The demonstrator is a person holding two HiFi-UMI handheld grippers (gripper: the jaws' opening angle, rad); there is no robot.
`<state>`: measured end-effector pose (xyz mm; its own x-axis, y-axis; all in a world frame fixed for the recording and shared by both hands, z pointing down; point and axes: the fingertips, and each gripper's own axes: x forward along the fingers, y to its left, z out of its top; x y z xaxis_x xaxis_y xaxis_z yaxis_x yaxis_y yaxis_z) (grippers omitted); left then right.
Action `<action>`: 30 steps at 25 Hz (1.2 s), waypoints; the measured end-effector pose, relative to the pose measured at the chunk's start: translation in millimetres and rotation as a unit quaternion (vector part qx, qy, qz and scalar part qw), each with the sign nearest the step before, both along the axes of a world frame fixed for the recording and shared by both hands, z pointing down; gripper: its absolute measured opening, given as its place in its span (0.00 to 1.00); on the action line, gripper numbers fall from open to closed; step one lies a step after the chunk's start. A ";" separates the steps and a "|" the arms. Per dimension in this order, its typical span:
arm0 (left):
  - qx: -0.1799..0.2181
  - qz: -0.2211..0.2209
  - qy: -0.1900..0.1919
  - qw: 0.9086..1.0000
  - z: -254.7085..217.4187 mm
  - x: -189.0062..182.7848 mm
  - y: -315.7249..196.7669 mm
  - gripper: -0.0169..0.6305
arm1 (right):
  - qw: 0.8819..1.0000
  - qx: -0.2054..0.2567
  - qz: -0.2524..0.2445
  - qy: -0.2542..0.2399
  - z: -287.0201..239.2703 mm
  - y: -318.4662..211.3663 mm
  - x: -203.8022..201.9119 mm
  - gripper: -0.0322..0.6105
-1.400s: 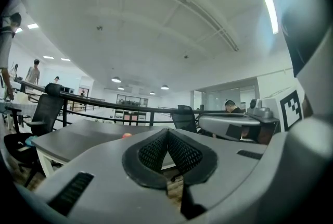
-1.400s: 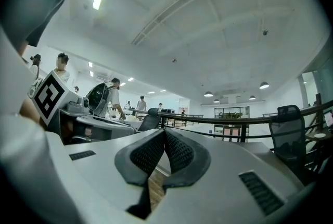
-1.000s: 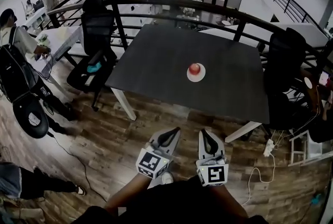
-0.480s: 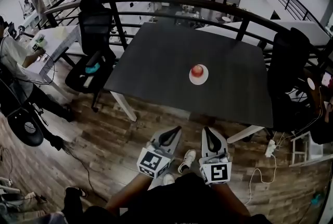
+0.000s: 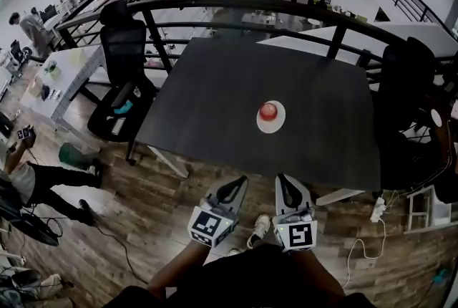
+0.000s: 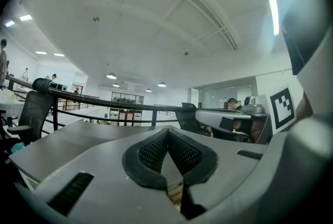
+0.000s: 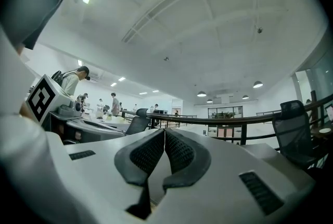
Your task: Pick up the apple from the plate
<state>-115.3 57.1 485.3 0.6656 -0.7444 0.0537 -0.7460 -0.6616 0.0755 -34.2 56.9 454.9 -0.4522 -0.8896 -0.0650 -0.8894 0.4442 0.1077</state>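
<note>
A red apple [image 5: 268, 111] sits on a small white plate [image 5: 272, 124] on the dark table [image 5: 215, 99], right of the table's middle. My left gripper [image 5: 240, 180] and right gripper [image 5: 280, 179] are held side by side in front of the table's near edge, over the wooden floor, well short of the plate. Both are shut with nothing between the pads. In the left gripper view the jaws [image 6: 166, 132] meet at the tips, and in the right gripper view the jaws [image 7: 164, 133] do too. The apple shows in neither gripper view.
A black railing [image 5: 236, 6] curves behind the table. Black office chairs stand at the table's left [image 5: 122, 84] and right [image 5: 404, 99]. White desks and people are at the far left. A power strip with cables [image 5: 377, 210] lies on the floor at the right.
The table, plate and apple have come nearer and lower in the head view as I walk toward them. Both grippers stay shut and side by side.
</note>
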 end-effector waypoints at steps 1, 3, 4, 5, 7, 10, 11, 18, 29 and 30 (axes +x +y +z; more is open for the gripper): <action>-0.002 0.003 0.002 1.000 1.0 3.9 -8.6 0.06 | 1.000 -0.004 -0.002 -0.001 2.1 -9.1 2.2 0.09; -0.005 0.010 0.004 1.000 1.3 13.8 -23.8 0.06 | 1.000 -0.001 -0.008 -0.008 0.4 -26.1 6.5 0.09; -0.007 0.011 0.003 1.000 1.1 18.9 -31.2 0.06 | 1.000 0.002 -0.010 -0.017 -3.1 -34.1 8.7 0.09; -0.009 0.011 0.001 1.000 0.9 23.8 -38.6 0.06 | 1.000 0.004 -0.012 -0.024 -5.9 -41.7 11.7 0.09; -0.014 0.012 -0.001 1.000 0.6 33.6 -52.9 0.06 | 0.999 0.001 -0.012 -0.030 -7.1 -56.3 19.9 0.09; -0.017 0.016 -0.010 1.000 1.6 47.4 -71.0 0.06 | 0.999 -0.006 -0.011 -0.034 -3.8 -76.4 33.2 0.09; -0.016 0.016 -0.017 1.000 2.7 51.6 -76.5 0.06 | 0.999 -0.008 -0.014 -0.033 -2.3 -82.4 37.0 0.09; -0.011 0.015 -0.065 0.998 11.4 82.5 -105.5 0.06 | 0.999 -0.016 -0.025 -0.036 2.2 -118.7 68.8 0.09; -0.005 0.009 -0.085 0.996 14.7 84.9 -140.9 0.06 | 1.000 -0.005 -0.002 -0.010 3.3 -167.7 95.6 0.09; -0.006 0.010 -0.084 0.996 16.2 83.7 -145.4 0.06 | 1.000 -0.007 0.000 -0.009 5.2 -172.3 95.7 0.09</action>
<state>-31.6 -88.3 501.5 0.6607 -0.7300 0.1748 -0.7357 -0.6760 -0.0421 61.5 -115.4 460.1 -0.4516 -0.8901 -0.0613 -0.8908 0.4461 0.0861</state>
